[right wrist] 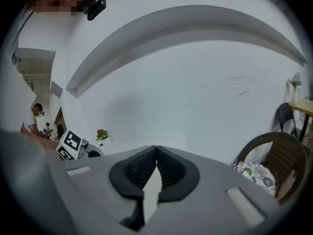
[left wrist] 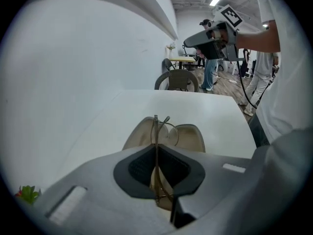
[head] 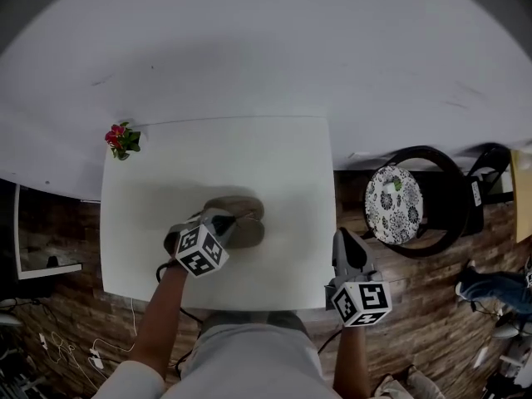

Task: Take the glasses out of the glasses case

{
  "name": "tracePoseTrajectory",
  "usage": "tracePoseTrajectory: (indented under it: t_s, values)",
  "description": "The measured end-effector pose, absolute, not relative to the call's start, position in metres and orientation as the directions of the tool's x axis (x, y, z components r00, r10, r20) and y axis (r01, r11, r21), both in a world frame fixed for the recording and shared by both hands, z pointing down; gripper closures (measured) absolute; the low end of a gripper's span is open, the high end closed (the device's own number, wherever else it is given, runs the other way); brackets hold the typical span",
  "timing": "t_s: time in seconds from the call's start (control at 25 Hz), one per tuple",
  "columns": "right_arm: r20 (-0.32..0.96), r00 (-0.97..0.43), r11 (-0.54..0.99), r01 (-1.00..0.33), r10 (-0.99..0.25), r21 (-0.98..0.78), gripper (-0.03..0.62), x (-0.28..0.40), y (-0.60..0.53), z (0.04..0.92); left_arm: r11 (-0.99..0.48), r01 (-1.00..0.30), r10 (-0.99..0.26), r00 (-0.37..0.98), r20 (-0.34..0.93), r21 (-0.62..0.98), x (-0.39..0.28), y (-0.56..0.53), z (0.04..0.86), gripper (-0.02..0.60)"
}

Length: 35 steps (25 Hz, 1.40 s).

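left tongs (left wrist: 156, 153) pinch thin gold-wire glasses (left wrist: 156, 129) over the open beige case (left wrist: 193, 137); frame may twist loose. right tongs (right wrist: 157, 153) clenched empty.

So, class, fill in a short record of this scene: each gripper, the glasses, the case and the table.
left gripper: shut on the glasses
right gripper: shut, empty, beside the table's near right corner
glasses: thin frame, edge-on in that grip
glasses case: open, beige, on the table beneath
table: white, flowers at far left corner
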State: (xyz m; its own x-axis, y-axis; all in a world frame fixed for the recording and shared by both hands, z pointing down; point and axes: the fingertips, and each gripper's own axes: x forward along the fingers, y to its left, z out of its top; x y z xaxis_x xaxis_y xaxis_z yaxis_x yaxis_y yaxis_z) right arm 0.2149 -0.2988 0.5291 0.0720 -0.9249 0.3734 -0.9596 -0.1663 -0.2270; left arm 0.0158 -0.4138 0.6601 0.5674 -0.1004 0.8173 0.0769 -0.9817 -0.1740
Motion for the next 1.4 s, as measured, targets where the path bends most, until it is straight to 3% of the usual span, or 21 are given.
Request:
tracePoseTrajectory:
  t_s: [0.44,0.84,1.4]
  values:
    - [0.329,0.025,-0.108,-0.966,-0.944,-0.237,0.591,0.2,-0.295,0.51,-0.954,-0.158,-0.294,0.659,0.692,-0.255,0.0,-0.424,0.598,0.558]
    - [0.272,-0.018,-0.044,-0.974,-0.962,-0.222,0.591,0.189,-0.294,0.484,-0.875,-0.403,-0.483,0.724,0.493,-0.266,-0.02,-0.427,0.517,0.558]
    - [0.216,-0.056,0.016,-0.982,-0.975,-0.186,0.591,0.177,-0.292,0.454,-0.73,-0.647,-0.683,0.696,0.222,-0.219,-0.077,-0.417,0.427,0.558]
